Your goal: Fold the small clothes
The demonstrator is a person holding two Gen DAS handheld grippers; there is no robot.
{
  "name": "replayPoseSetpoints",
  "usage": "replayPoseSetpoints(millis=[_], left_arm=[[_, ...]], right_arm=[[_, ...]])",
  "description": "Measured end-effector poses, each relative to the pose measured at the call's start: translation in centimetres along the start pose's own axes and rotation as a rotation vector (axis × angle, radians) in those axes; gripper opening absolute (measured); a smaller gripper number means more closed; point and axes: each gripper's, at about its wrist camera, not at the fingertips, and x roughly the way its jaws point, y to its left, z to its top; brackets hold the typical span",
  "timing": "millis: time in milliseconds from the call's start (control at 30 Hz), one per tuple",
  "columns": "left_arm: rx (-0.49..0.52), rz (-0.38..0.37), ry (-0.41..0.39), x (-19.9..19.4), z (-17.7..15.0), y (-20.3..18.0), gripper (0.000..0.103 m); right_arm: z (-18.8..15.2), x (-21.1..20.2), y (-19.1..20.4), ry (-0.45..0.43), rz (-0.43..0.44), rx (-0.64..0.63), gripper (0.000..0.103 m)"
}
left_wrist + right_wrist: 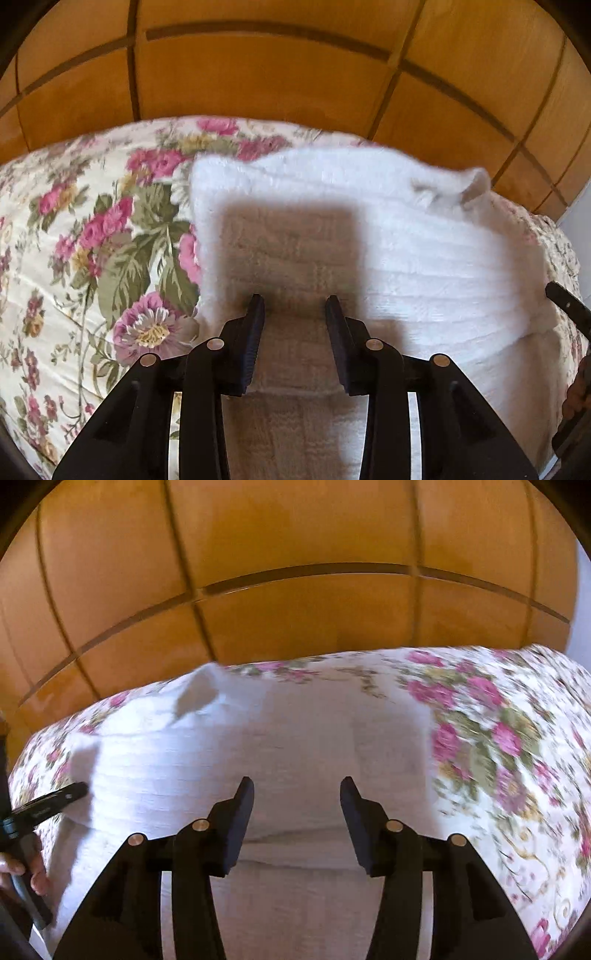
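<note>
A white ribbed knit garment (pixel 388 236) lies spread on a floral bedspread (pixel 92 240). It shows in the right wrist view too (pixel 229 753), where its far left corner is turned up. My left gripper (pixel 294 306) is open and empty, hovering over the garment's near left part and casting a square shadow on it. My right gripper (pixel 297 788) is open and empty over the garment's near right part. A fold line crosses the cloth just beneath both grippers. The other gripper's finger shows at each view's edge (pixel 569 306) (pixel 48 803).
A wooden panelled wardrobe (pixel 258 74) stands right behind the bed, seen in the right wrist view as well (pixel 295 535). The floral bedspread (pixel 498 746) extends left of the garment in the left view and right of it in the right view.
</note>
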Motion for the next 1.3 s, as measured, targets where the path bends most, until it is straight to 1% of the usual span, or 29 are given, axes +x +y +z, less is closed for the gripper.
replayPoseSetpoints(millis=[33,67,100,133,233,300,333,367,400,433,467,500,533,600,800,933,1033,1133,1300], left_arm=[[-0.021,-0.011,-0.001,0.4,-0.1,0.4,0.034],[-0.023,-0.011,-0.006,0.6,-0.1,0.5,0.034],[-0.023,-0.008,-0.009,0.7,-0.2,0.5,0.034],[-0.030,-0.006,-0.014,0.8,-0.2,0.5,0.034],[-0.046,0.014,-0.013,0.5,-0.2,0.3,0.034],[-0.043,0.060,-0.019,-0.8,-0.4,-0.6,0.042],[-0.041,0.068,-0.032,-1.5,-0.7,-0.9,0.055],[-0.040,0.075,-0.051,-2.4,-1.0,-1.4,0.063],[-0.037,0.091,-0.082,-3.7,-1.4,-1.9,0.065],[-0.035,0.097,-0.095,-4.3,-1.6,-2.1,0.067],[-0.028,0.102,-0.111,-5.5,-2.2,-2.6,0.067],[-0.024,0.102,-0.118,-6.2,-2.6,-2.8,0.067],[-0.022,0.103,-0.123,-6.8,-3.0,-3.1,0.067],[-0.018,0.110,-0.137,-8.1,-4.0,-3.4,0.067],[-0.007,0.111,-0.147,-10.2,-6.4,-3.8,0.067],[-0.009,0.108,-0.146,-11.2,-8.0,-3.6,0.067],[-0.014,0.108,-0.140,-11.7,-9.3,-3.4,0.067],[-0.021,0.105,-0.128,-11.9,-10.4,-3.1,0.067],[-0.039,0.104,-0.113,-12.3,-12.3,-2.1,0.067]], right_arm=[[-0.3,1.1,0.3,0.033,-0.014,-0.013,0.057],[-0.8,2.8,0.4,0.089,-0.044,-0.027,0.059],[-1.5,4.0,0.5,0.106,-0.058,-0.040,0.061],[-1.9,4.0,0.7,0.055,-0.066,-0.069,0.062],[-2.3,3.7,1.0,0.037,-0.082,-0.086,0.063],[-2.4,3.5,0.9,0.030,-0.074,-0.080,0.063],[-2.5,3.4,0.8,0.029,-0.068,-0.073,0.063],[-2.5,3.3,0.7,0.029,-0.067,-0.071,0.064],[-2.5,3.1,0.7,0.027,-0.067,-0.070,0.066],[-2.4,2.9,0.7,0.027,-0.072,-0.072,0.068],[-2.3,2.5,0.8,0.027,-0.072,-0.074,0.078],[-2.3,2.0,0.9,0.026,-0.070,-0.073,0.089],[-2.4,1.6,1.0,0.024,-0.077,-0.071,0.093],[-2.7,1.0,0.9,0.030,-0.081,-0.062,0.094],[-5.3,-0.1,-1.1,0.130,-0.084,-0.003,0.095],[-7.1,-1.6,-1.8,0.160,-0.060,-0.013,0.096],[-8.4,-2.8,-2.3,0.186,-0.022,-0.030,0.096],[-9.6,-4.0,-2.7,0.200,0.003,-0.057,0.097],[-11.5,-6.3,-3.8,0.203,0.028,-0.051,0.097]])
